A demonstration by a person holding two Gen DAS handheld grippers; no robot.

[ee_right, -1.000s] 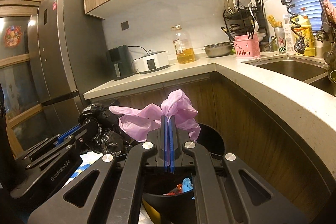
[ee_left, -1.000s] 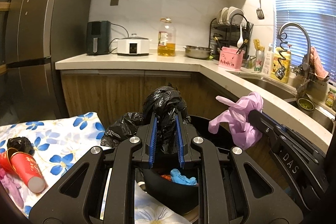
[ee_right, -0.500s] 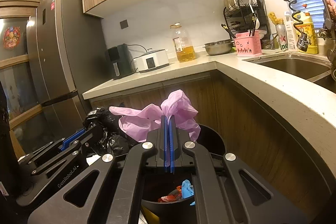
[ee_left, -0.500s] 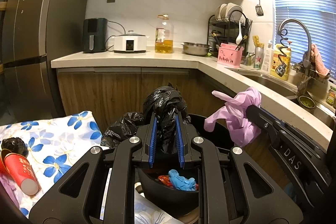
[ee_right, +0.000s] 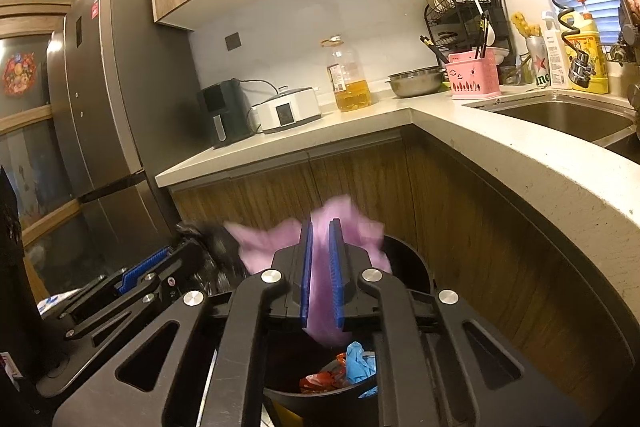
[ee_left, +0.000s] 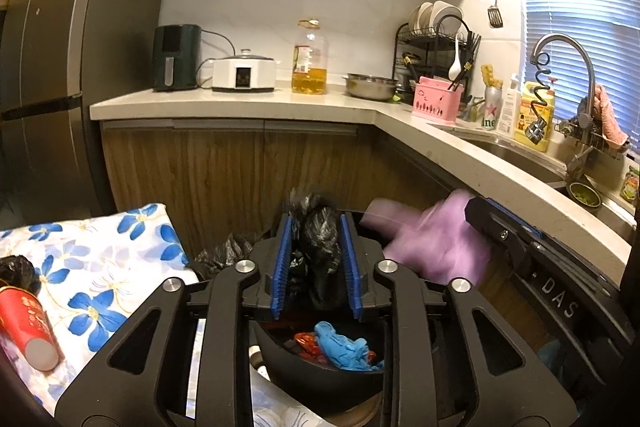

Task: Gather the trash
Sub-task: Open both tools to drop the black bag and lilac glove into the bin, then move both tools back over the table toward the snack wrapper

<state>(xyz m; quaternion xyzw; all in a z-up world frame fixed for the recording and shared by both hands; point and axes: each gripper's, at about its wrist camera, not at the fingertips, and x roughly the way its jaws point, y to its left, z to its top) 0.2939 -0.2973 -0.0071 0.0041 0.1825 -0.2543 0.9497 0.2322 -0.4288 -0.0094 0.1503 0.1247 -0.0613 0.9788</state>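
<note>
Both grippers, left gripper and right gripper, have just been opening low in frame, jaws narrowly parted, dropping the black bag and pink bag into the bin.

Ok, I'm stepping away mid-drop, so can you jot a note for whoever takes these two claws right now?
Left claw: jaws just opening, crumpled black plastic bag loose between them above the round black bin.
Right claw: jaws just opening, blurred pink plastic bag slipping between them over that bin.
Done: blue glove and red wrapper already binned.
Left: red paper cup and small black bag on the floral cloth.
</note>
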